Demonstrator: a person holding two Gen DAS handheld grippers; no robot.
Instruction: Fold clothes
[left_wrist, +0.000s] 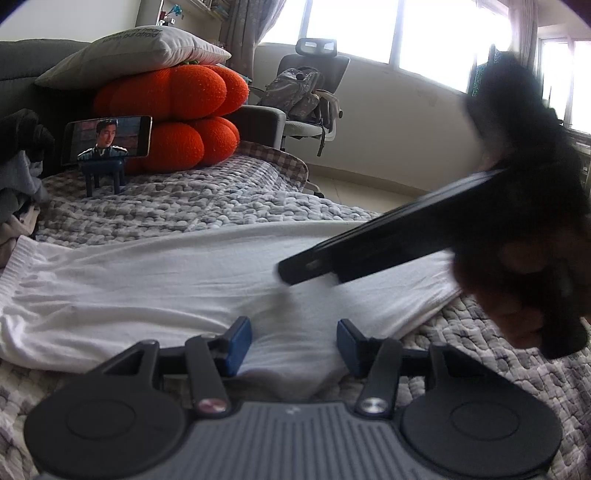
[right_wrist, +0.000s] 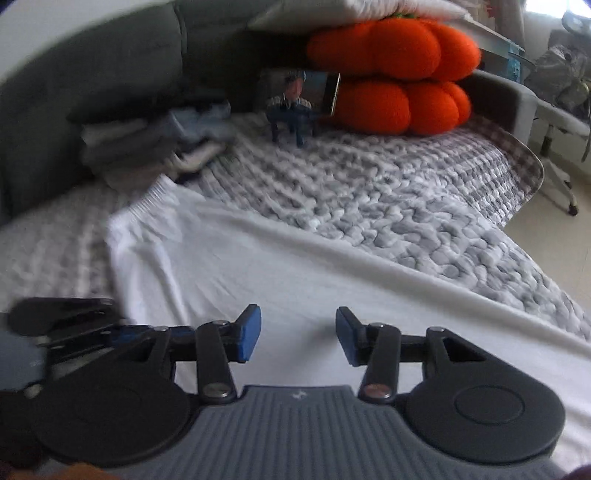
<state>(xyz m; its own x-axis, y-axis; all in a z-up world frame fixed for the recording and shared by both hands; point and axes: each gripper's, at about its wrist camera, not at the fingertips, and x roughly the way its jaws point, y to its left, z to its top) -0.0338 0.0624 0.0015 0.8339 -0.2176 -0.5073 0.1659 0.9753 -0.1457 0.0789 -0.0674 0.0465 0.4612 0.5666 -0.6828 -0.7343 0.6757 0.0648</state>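
A white garment (left_wrist: 159, 288) lies spread flat across the grey quilted cover (left_wrist: 192, 199), with its ribbed hem at the far left. My left gripper (left_wrist: 295, 345) sits low at the garment's near edge. Its blue pads (left_wrist: 240, 345) stand apart, with a soft hump of white cloth lying between them, and no pinch is visible. My right gripper (left_wrist: 295, 271) comes in from the right as a dark blur, fingers low over the cloth, a hand on its handle. In the right wrist view the right gripper (right_wrist: 298, 332) is open above the white garment (right_wrist: 295, 280), with nothing held.
Two orange pumpkin cushions (left_wrist: 173, 110) under a white pillow (left_wrist: 140, 51) sit at the back. A phone (left_wrist: 107, 138) on a blue stand plays video in front of them. A pile of clothes (right_wrist: 155, 140) lies at the back left. An office chair with a backpack (left_wrist: 306, 92) stands on the floor beyond the cover's right edge.
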